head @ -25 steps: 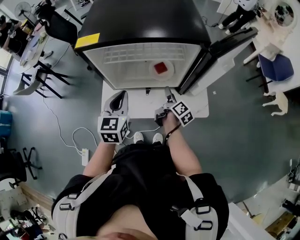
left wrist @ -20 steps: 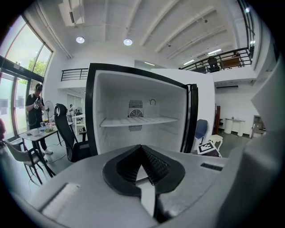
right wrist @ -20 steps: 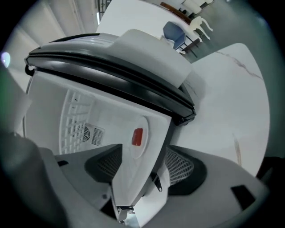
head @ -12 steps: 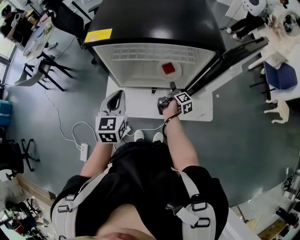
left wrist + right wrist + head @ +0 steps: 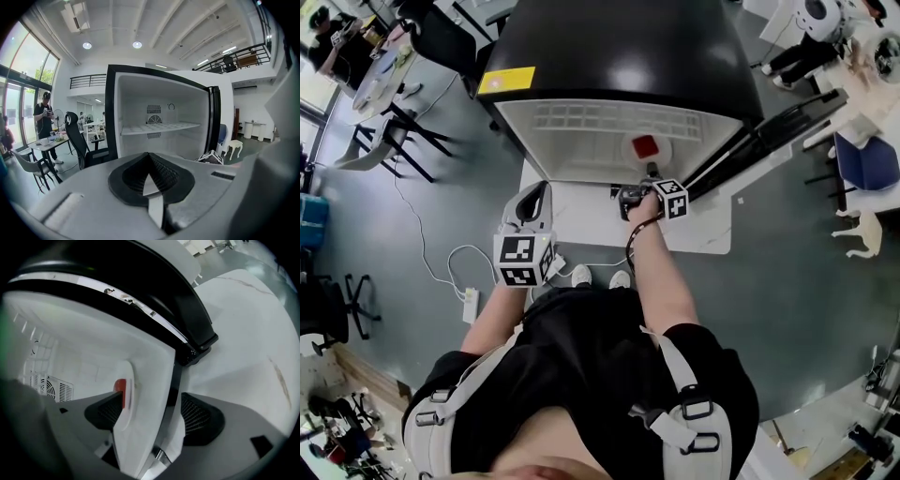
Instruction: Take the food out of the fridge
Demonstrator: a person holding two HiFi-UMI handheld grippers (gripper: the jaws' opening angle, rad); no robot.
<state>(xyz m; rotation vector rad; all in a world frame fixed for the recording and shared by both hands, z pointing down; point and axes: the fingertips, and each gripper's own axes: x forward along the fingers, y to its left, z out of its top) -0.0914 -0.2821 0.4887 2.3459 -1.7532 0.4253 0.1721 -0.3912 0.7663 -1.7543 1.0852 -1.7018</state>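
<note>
Right gripper (image 5: pixel 639 184) (image 5: pixel 152 401) hangs at the threshold of the open black mini fridge (image 5: pixel 619 56), turned on its side, jaws spread wide. Judging from how things lie, the task is in its early part: the door (image 5: pixel 769 127) stands swung open to the right, but the food is not yet out. The red food (image 5: pixel 646 144) (image 5: pixel 120 386) sits on a white plate (image 5: pixel 635 156) (image 5: pixel 130 413) on the fridge floor, toward the right side, just ahead of the right gripper. What is left, as I judge it, is to close on the plate's near rim, draw it out level and set it down outside.

In the right gripper view the plate lines up with the gap between the two dark ribbed pads (image 5: pixel 108 412), its near edge running down into that gap. I cannot tell whether either pad touches it; nothing is clamped.

The left gripper (image 5: pixel 534 202) (image 5: pixel 151 180) is held back, well apart from the fridge, above the white board (image 5: pixel 581 211) on the floor. Its jaws are pressed together with nothing between them. Its view looks into the cabinet, where the wire shelf (image 5: pixel 154 127) carries nothing.
</note>
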